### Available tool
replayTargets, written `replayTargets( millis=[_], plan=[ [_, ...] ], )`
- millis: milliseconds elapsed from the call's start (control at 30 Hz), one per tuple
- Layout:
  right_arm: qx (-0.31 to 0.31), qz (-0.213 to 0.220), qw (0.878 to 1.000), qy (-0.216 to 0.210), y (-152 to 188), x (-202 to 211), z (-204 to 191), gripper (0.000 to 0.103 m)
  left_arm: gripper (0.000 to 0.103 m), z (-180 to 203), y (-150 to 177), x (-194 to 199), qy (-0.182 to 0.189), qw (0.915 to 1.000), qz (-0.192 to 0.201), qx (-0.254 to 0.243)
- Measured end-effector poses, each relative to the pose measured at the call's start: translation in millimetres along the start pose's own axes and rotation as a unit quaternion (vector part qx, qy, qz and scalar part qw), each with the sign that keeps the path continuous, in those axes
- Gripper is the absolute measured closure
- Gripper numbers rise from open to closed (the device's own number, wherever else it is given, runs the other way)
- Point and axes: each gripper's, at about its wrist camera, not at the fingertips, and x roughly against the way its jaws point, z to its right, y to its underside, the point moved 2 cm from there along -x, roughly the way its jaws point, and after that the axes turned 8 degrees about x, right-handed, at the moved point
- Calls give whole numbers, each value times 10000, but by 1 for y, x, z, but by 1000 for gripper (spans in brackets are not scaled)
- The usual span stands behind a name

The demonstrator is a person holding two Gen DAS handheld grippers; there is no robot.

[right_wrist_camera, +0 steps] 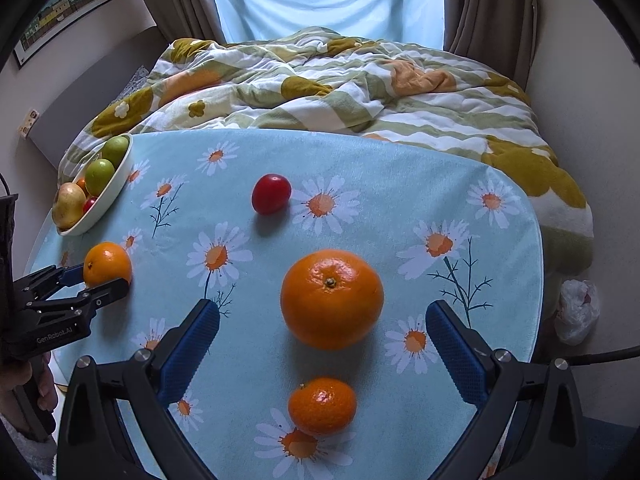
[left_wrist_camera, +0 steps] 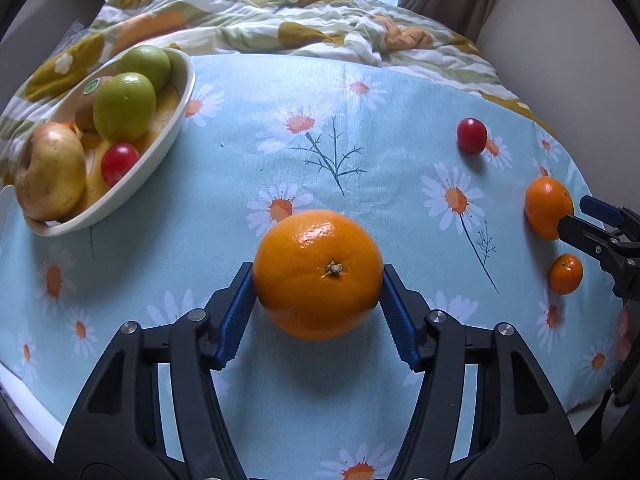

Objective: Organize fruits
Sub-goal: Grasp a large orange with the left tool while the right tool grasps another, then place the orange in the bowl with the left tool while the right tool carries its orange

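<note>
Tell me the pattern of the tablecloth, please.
Light blue tablecloth with white, orange-centred daisies; clearest in the right wrist view.

bowl [left_wrist_camera: 182,92] far left | tomato [right_wrist_camera: 271,199] behind orange [right_wrist_camera: 331,298] | quilt [right_wrist_camera: 320,88] probably behind

"GenRobot.AI" in white on the left gripper [right_wrist_camera: 106,278] body (kiwi sticker unreadable)
</note>
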Motion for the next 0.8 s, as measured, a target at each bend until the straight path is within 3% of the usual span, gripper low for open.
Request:
replayTargets(
  millis=[233, 300, 533, 667, 800],
  plan=[
    [11, -26, 10000, -26, -1, -6, 0, 7, 37, 0, 3, 4, -34, 10000, -20, -35],
    [28, -62, 10000, -47, -2, -10, -1, 19, 37, 0, 5, 4, -32, 10000, -21, -47],
    [33, -187, 9998, -22, -2, -23, 2, 30, 38, -2, 10, 8, -57, 10000, -38, -67],
    [33, -251, 9997, 4, -2, -27, 4, 47, 38, -3, 15, 11, -52, 9999, -48, -94],
    [108, -238, 9997, 12, -2, -26, 1, 48, 38, -3, 16, 19, -34, 10000, -15, -72]
  ],
)
